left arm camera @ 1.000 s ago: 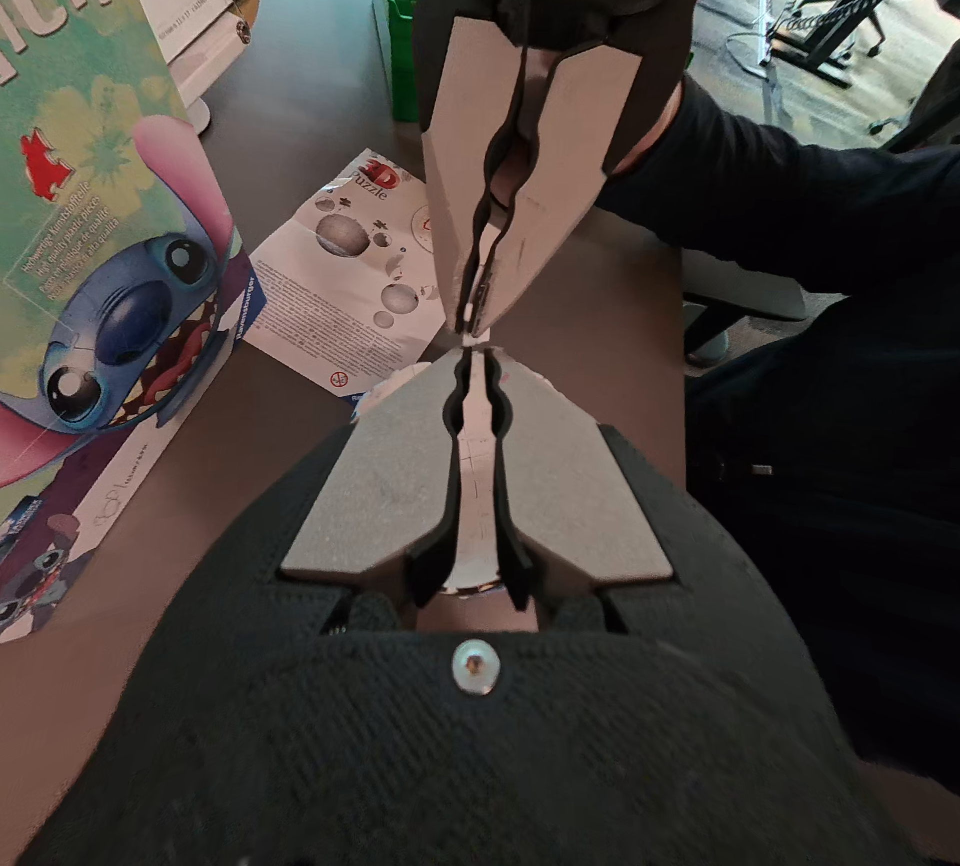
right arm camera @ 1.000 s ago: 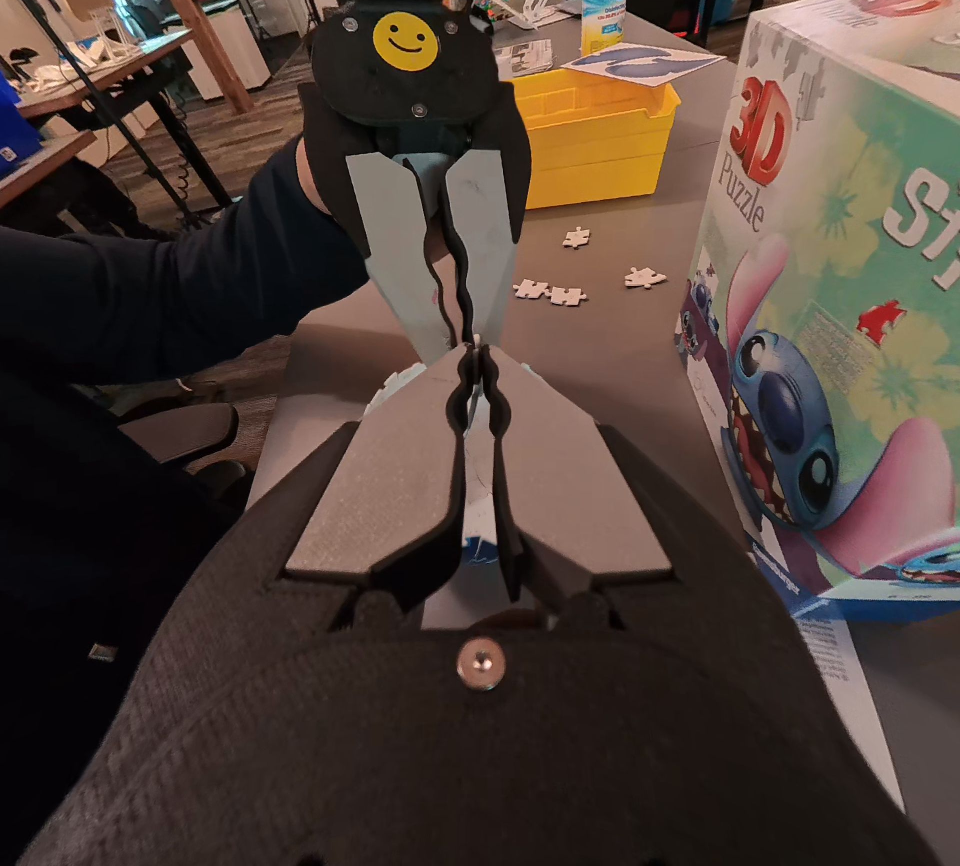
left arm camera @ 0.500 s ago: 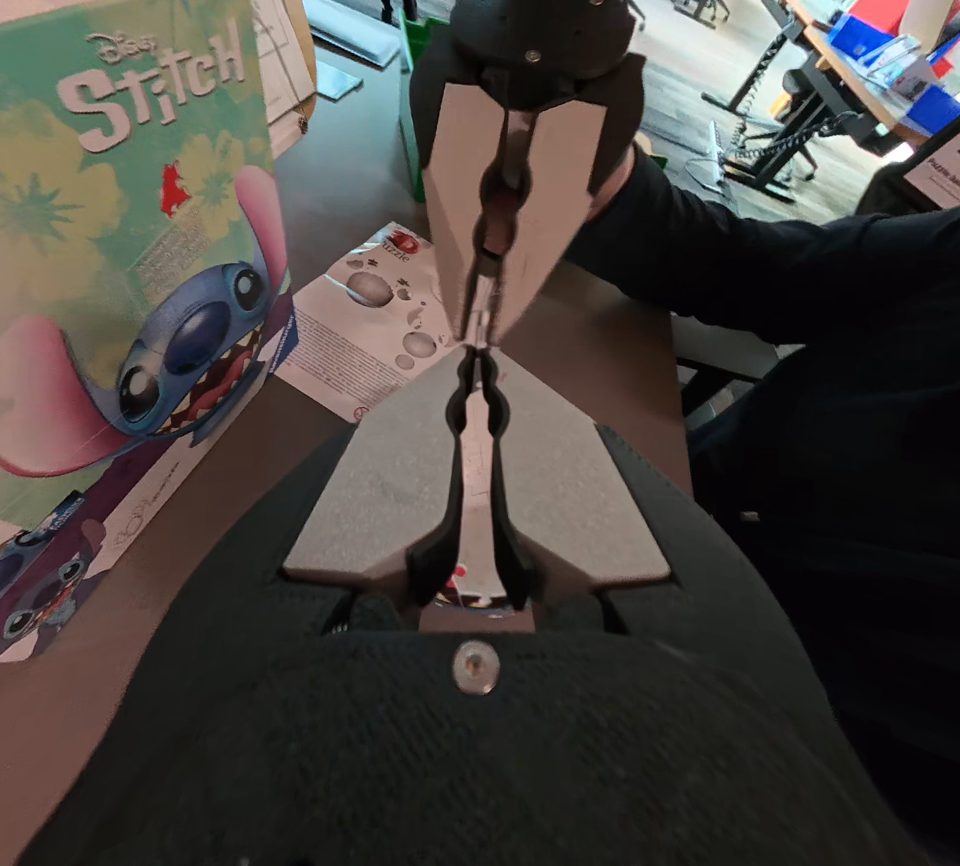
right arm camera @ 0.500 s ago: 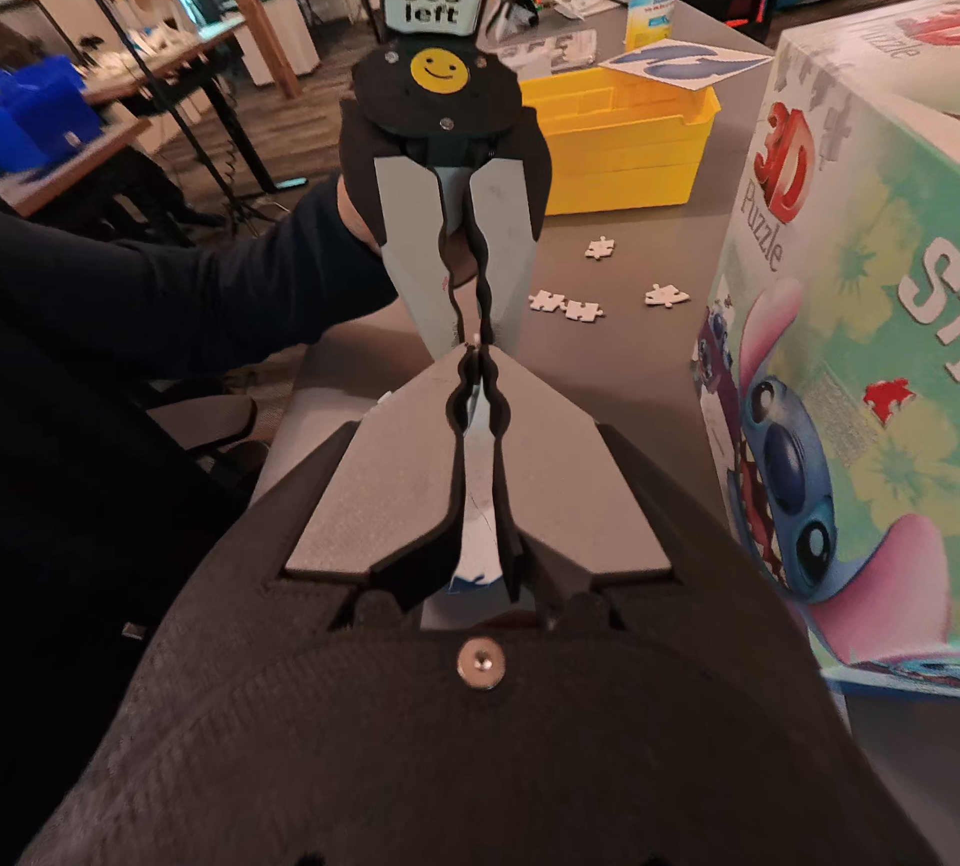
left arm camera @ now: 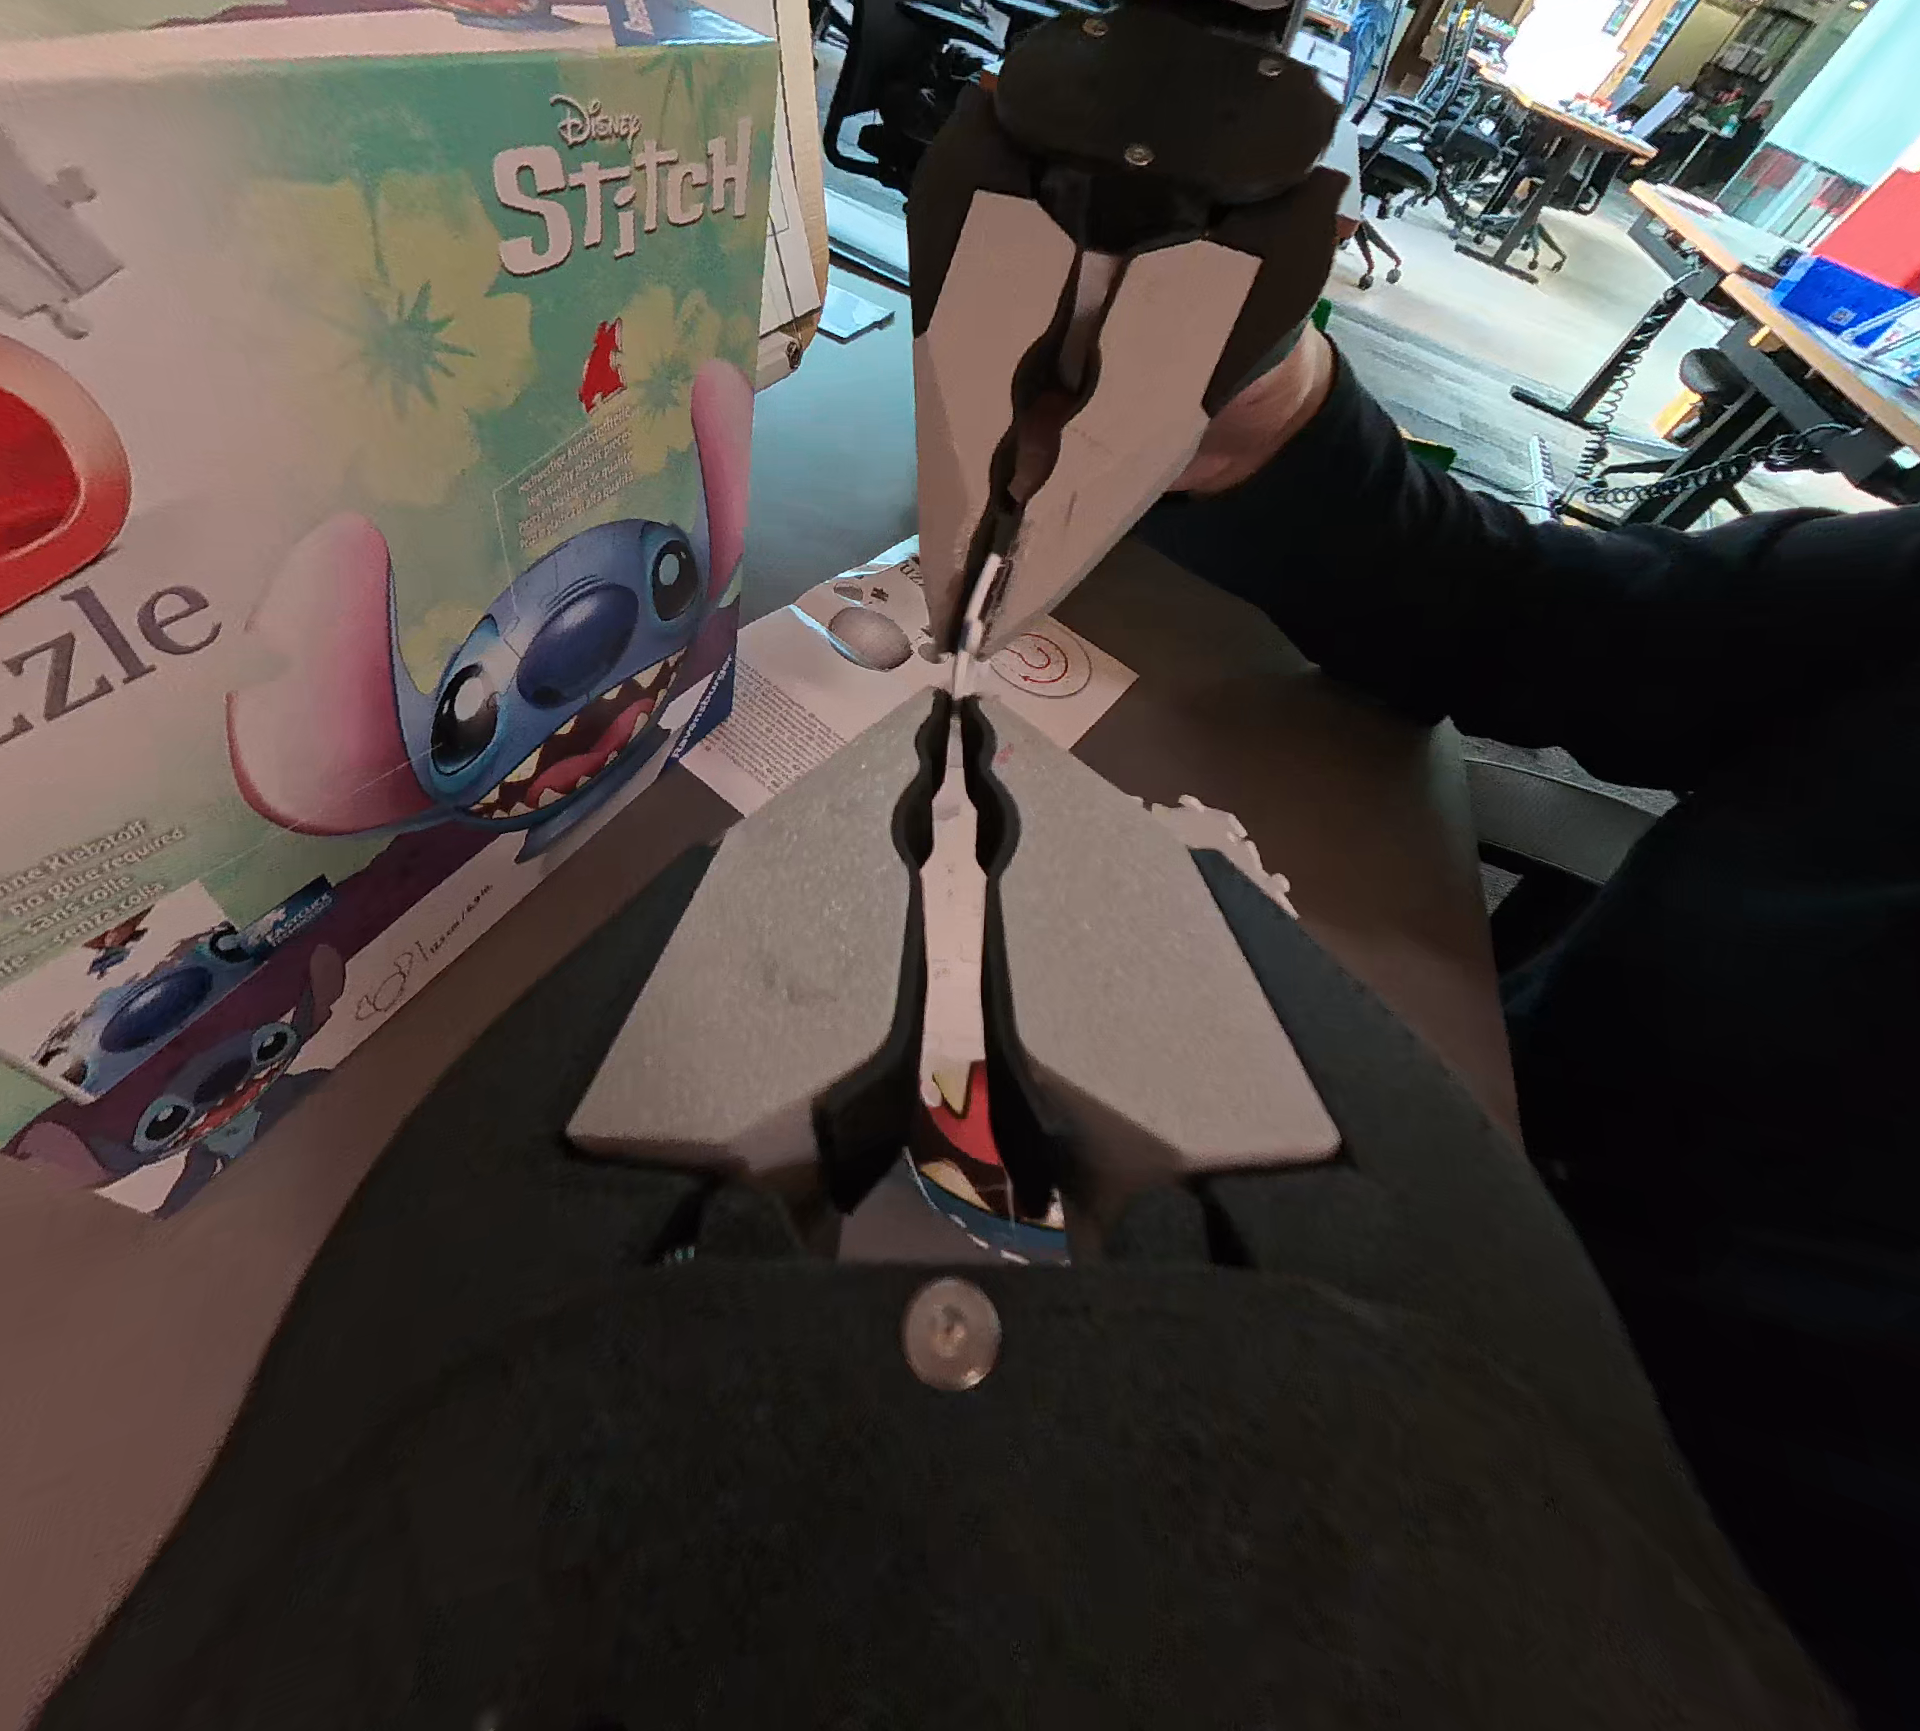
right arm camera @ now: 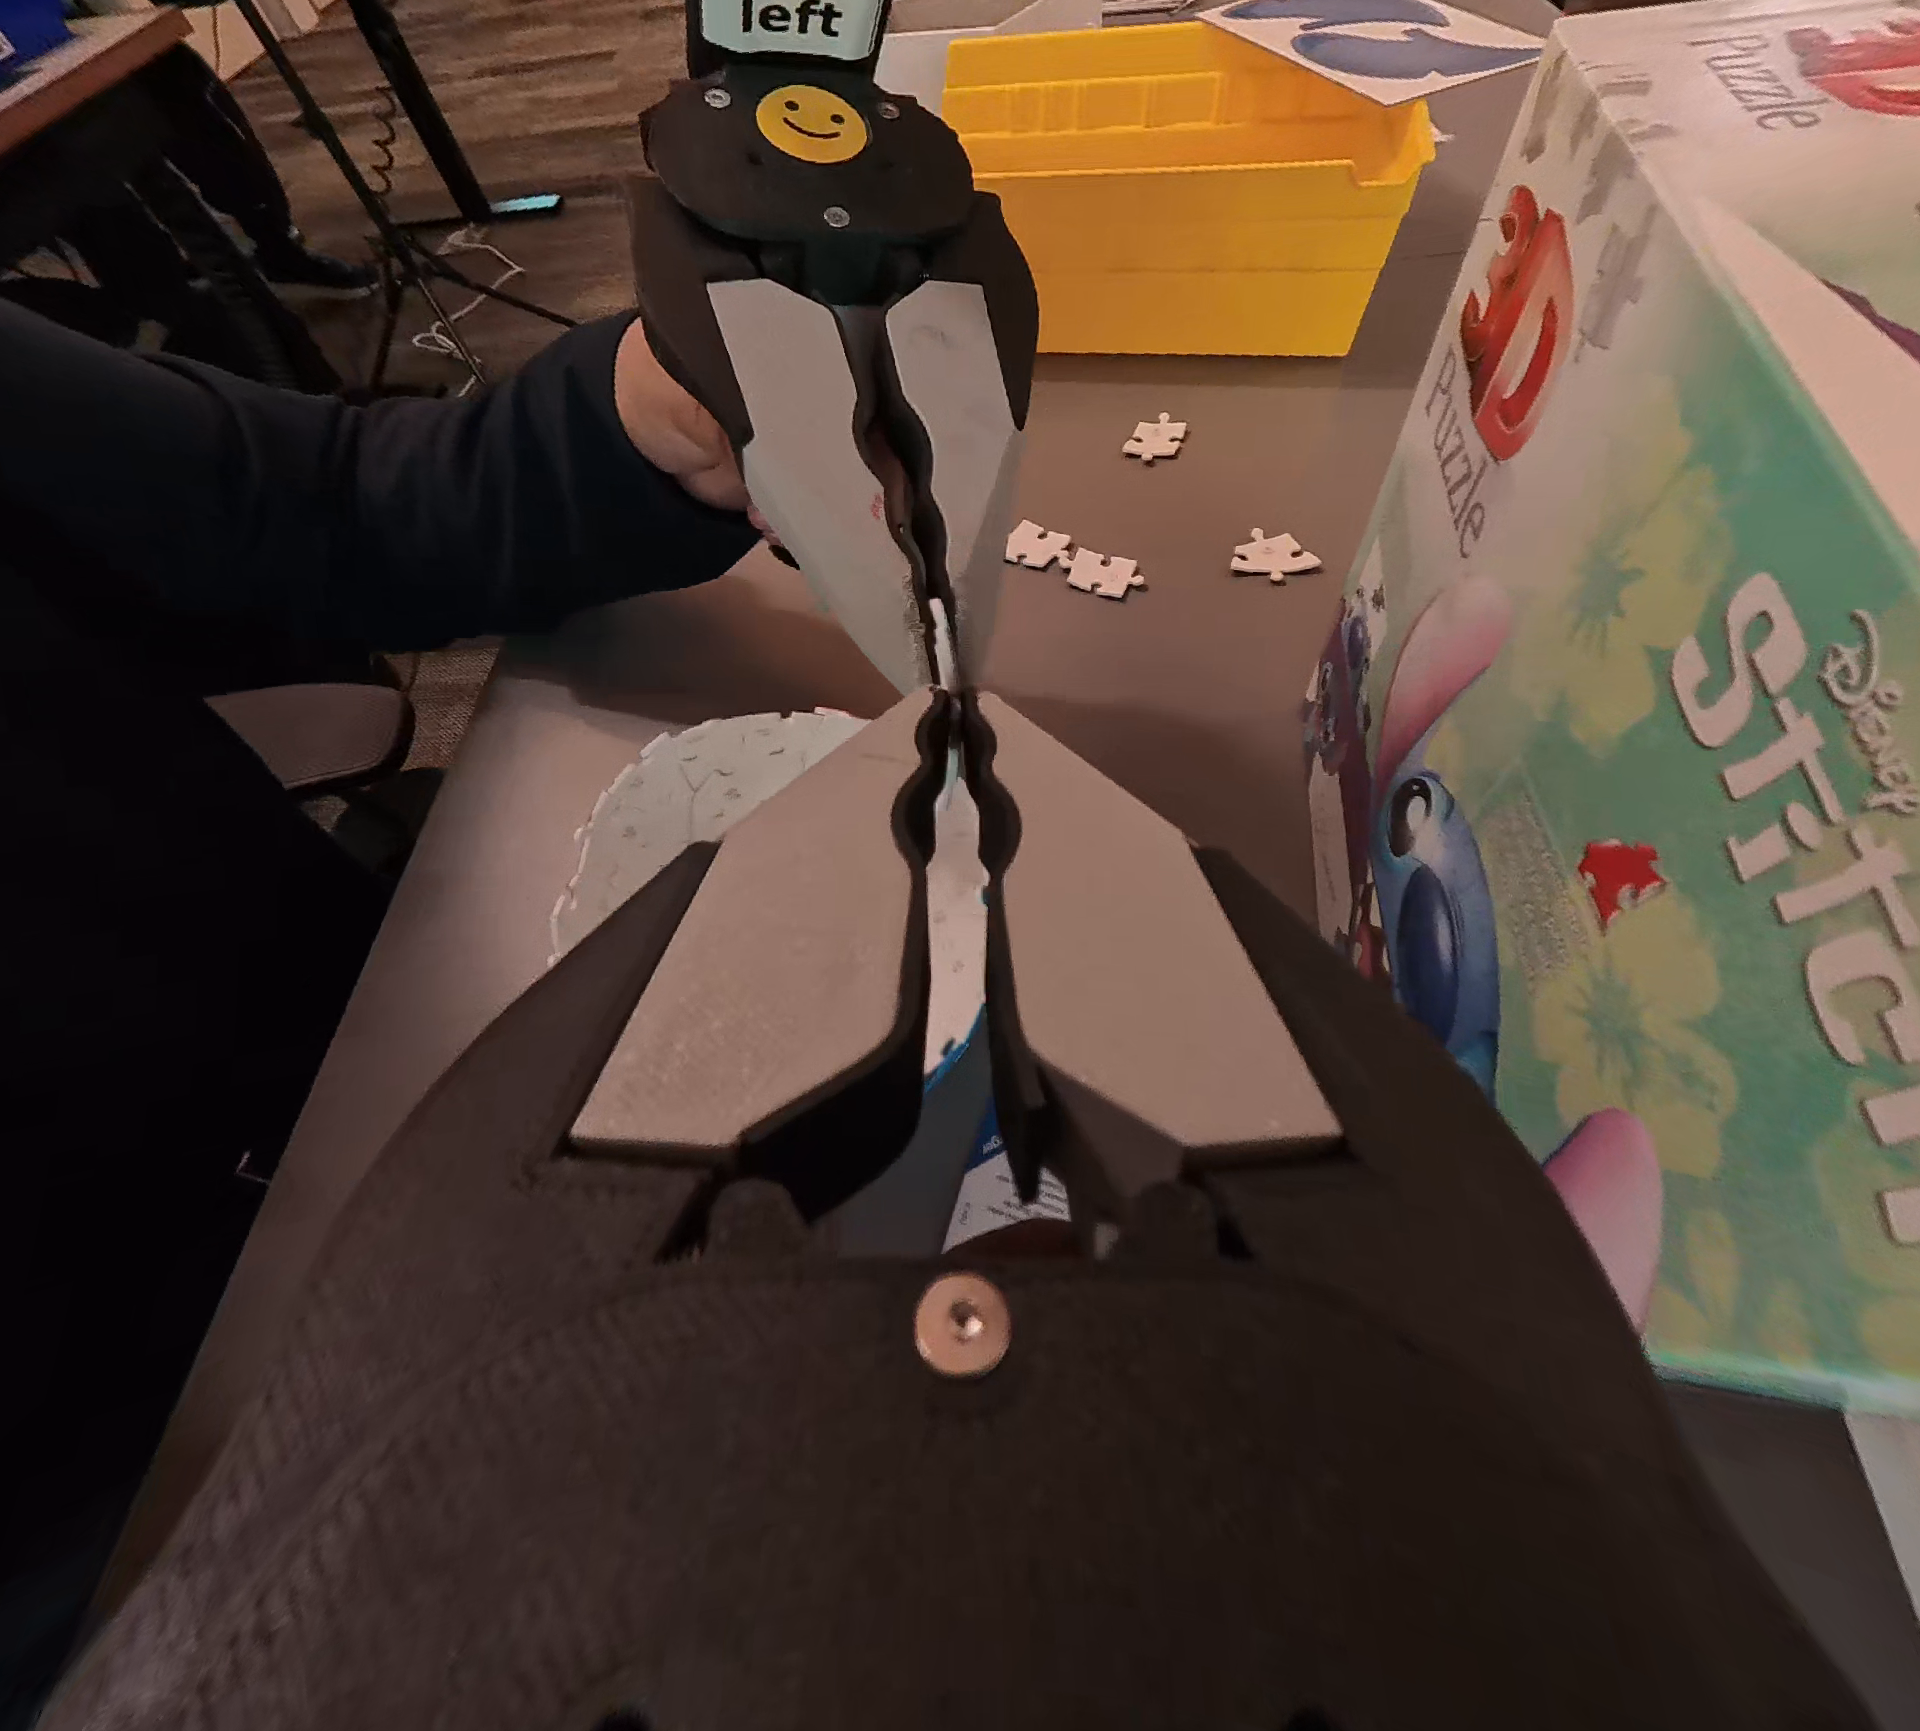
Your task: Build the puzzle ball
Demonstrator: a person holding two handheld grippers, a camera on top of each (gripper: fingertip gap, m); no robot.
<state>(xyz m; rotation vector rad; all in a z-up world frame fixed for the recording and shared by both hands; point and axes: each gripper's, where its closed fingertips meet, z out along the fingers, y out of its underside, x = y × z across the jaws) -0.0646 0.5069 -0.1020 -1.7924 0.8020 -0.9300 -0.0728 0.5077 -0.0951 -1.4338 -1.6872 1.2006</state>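
My left gripper [left arm camera: 951, 717] and right gripper [right arm camera: 951, 702] meet tip to tip above the grey table. Each is shut on a thin white puzzle piece held edge-on. The right gripper's piece [left arm camera: 980, 616] shows in the left wrist view and the left gripper's piece [right arm camera: 942, 632] in the right wrist view. The two pieces touch at the tips. A white, curved, partly built ball shell [right arm camera: 696, 788] lies on the table under the grippers; its jagged edge [left arm camera: 1231, 840] also shows in the left wrist view.
The big puzzle box [left arm camera: 395, 476] stands close beside the grippers and also shows in the right wrist view [right arm camera: 1662, 642]. An instruction sheet [left arm camera: 810, 725] lies by it. Three loose white pieces [right arm camera: 1075, 564] lie farther out, before a yellow bin [right arm camera: 1184, 185]. The table edge is near the person's arms. Only a small space, under 4 cm, lies between the two pairs of fingers.
Both grippers have tilted up and risen while staying tip to tip, so the views now show more of the box and the room. Both stay shut on their pieces.
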